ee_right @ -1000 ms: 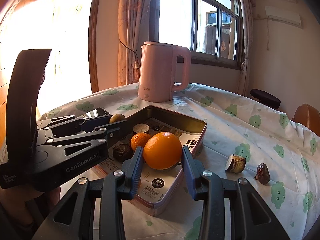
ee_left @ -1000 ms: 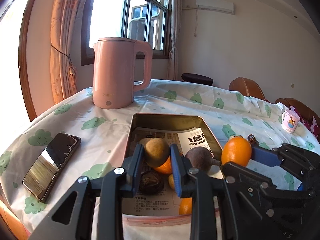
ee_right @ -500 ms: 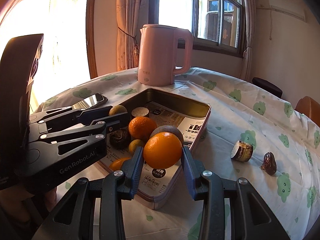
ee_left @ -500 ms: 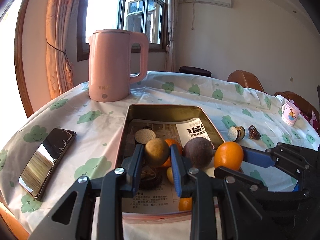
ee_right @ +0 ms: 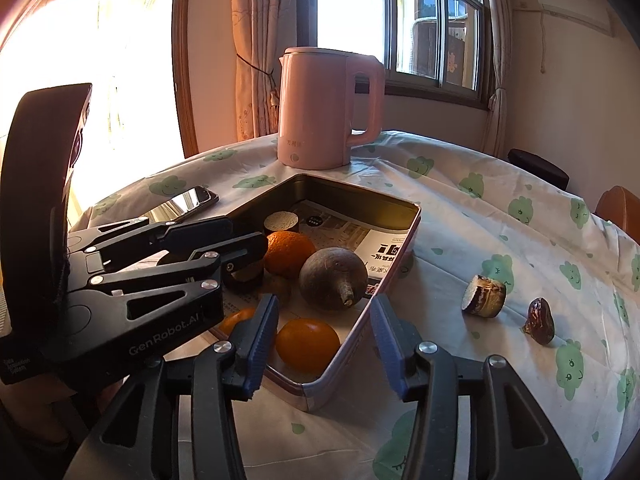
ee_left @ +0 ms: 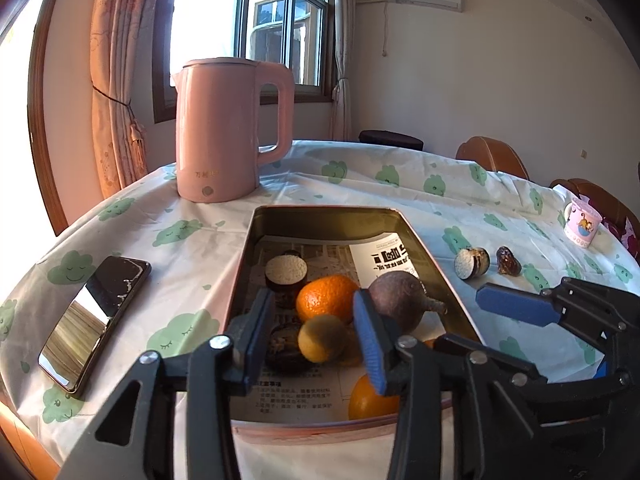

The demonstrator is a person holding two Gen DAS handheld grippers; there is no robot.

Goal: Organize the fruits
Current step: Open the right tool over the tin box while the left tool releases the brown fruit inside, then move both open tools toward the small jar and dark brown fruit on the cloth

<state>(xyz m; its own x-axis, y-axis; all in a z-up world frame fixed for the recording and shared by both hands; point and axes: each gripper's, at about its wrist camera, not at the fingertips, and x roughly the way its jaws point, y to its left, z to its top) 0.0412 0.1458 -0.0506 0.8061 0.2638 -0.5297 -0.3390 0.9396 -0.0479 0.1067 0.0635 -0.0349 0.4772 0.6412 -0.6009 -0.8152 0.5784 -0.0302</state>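
Observation:
A metal tin (ee_left: 332,212) (ee_right: 400,248) lined with printed paper holds several fruits: oranges (ee_left: 326,298) (ee_right: 308,346), a round purple-brown fruit (ee_left: 396,306) (ee_right: 333,279), a small yellow-brown fruit (ee_left: 322,338) and a cut dark fruit (ee_left: 286,272). My left gripper (ee_left: 314,334) is open above the small yellow-brown fruit, holding nothing. My right gripper (ee_right: 324,344) is open over the tin's near corner, with an orange lying in the tin between its fingers. A cut fruit half (ee_right: 484,295) (ee_left: 472,263) and a dried date (ee_right: 540,321) (ee_left: 508,261) lie on the cloth to the tin's right.
A pink kettle (ee_left: 232,130) (ee_right: 330,108) stands behind the tin. A phone (ee_left: 94,320) (ee_right: 188,202) lies left of the tin. A small printed cup (ee_left: 582,227) sits at the far right. Wooden chairs (ee_left: 492,158) stand around the round table.
Both grippers have opened. The small yellow-brown fruit and the orange have dropped from the fingers into the tin. Both grippers have pulled back a little.

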